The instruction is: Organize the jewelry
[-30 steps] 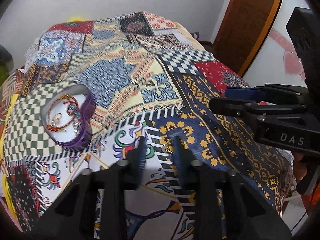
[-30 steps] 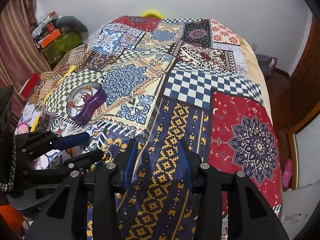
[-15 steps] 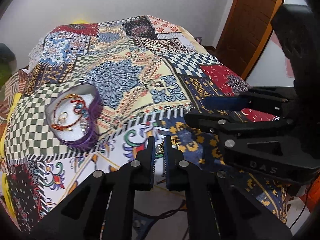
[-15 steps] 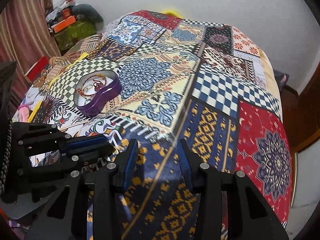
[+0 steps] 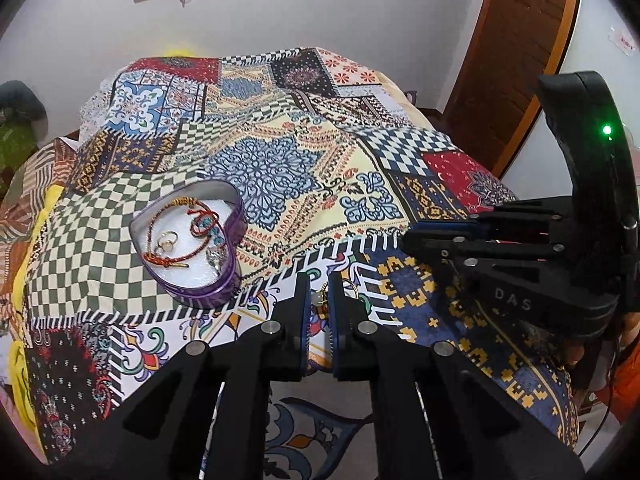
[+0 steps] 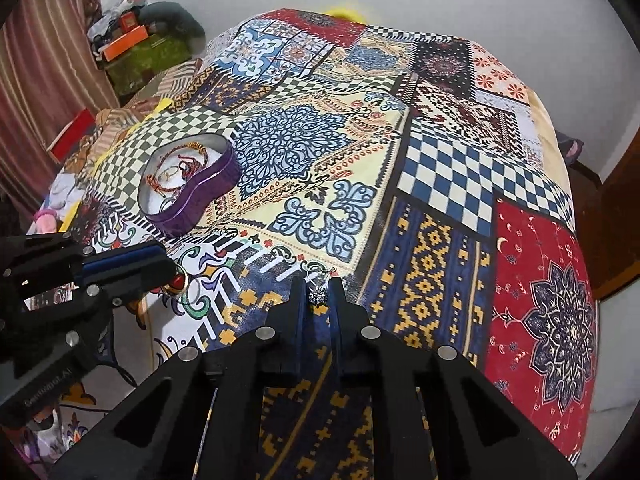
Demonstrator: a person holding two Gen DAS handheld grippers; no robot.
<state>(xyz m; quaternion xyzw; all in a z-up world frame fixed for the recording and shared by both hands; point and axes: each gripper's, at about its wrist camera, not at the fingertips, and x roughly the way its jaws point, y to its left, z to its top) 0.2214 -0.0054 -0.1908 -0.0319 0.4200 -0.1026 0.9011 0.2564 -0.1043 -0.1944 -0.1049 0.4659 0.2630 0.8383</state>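
A purple heart-shaped tin (image 5: 224, 284) (image 6: 208, 188) sits on the patterned bedspread and holds red cord bracelets (image 5: 176, 232), a gold ring (image 5: 166, 240) and a silver piece. My left gripper (image 5: 319, 292) is shut on a gold ring with a red stone (image 6: 178, 280), lifted just right of the tin. My right gripper (image 6: 317, 288) is shut on a silver ring with a clear stone (image 6: 316, 294), held above the bed's front edge, right of the left gripper.
The bedspread (image 6: 440, 168) covers the whole bed. A wooden door (image 5: 516, 52) stands at the right. Boxes and clutter (image 6: 132, 40) lie beside the bed at the far left. Patterned floor (image 5: 304, 440) shows below the front edge.
My left gripper closed on the gold ring and lifted it. My right gripper closed on the silver ring and both grippers pulled back and up from the bedspread.
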